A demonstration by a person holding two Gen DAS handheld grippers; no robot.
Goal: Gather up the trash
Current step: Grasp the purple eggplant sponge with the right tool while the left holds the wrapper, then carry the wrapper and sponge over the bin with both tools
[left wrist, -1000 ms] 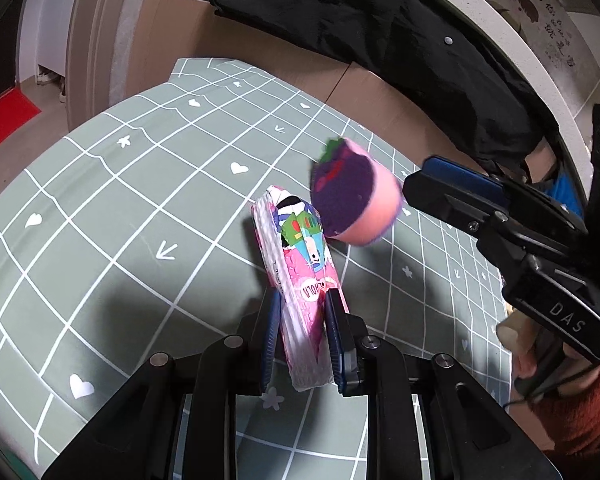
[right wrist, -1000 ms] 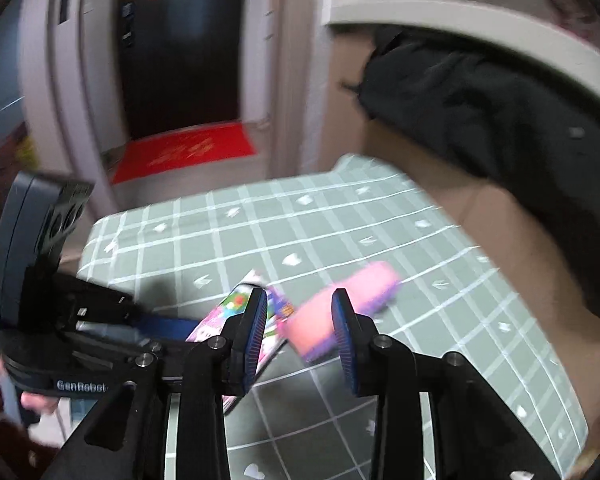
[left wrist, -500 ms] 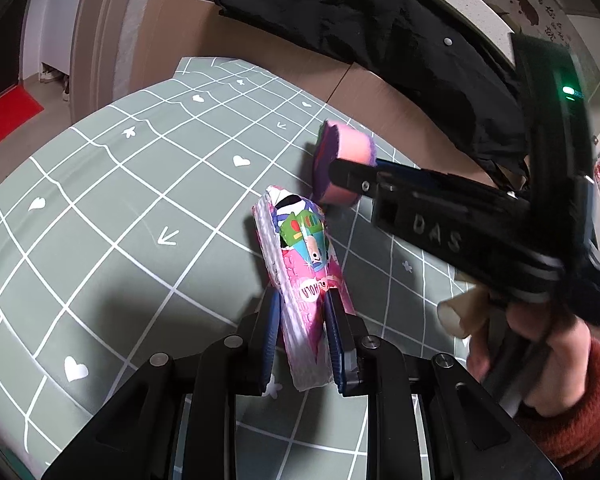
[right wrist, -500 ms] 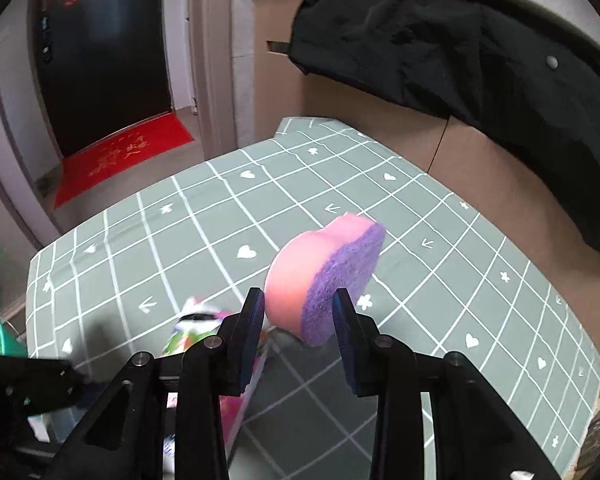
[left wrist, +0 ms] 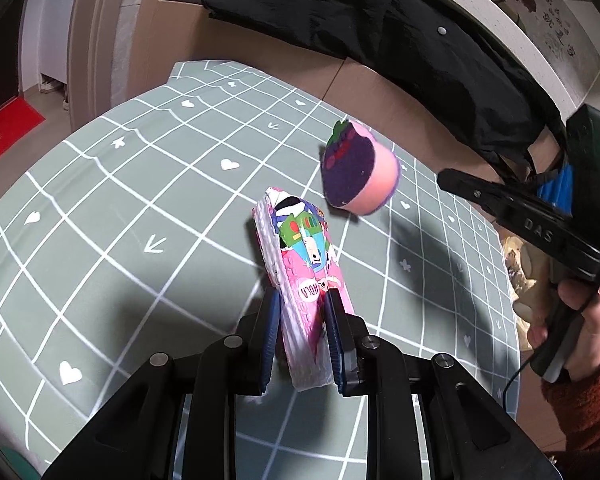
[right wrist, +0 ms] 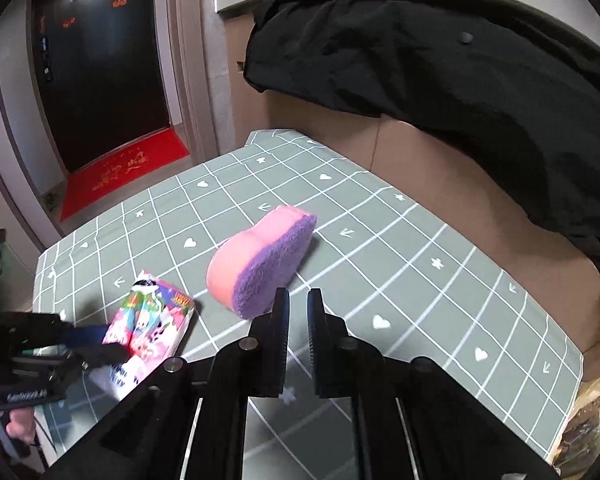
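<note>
Tongs on my left side point(left wrist: 300, 312) are clamped on a pink cartoon-printed packet point(left wrist: 300, 264), one blue pad on each flat face, near the packet's lower end. I hold the packet on its edge, tilted, above the green grid-patterned cloth with white hearts and arrows that covers the surface point(left wrist: 120, 200); its shadow falls on the cloth beneath it. My right tongs point(right wrist: 298, 312) have their jaws drawn close together with only a thin gap and nothing between them. Just past their tips sits a pink sponge with a purple scrubbing face point(right wrist: 260, 264); from the right wrist view it seems to lie on the cloth toward the middle of the surface, though I cannot tell whether it touches the tongs. In the left wrist view the sponge point(left wrist: 360, 174) shows beyond the packet's top end, apart from it. A black coat point(right wrist: 440, 72) is draped over brown cardboard along the far edge of the surface. A red doormat point(right wrist: 120, 172) lies on the floor by a dark door.
</note>
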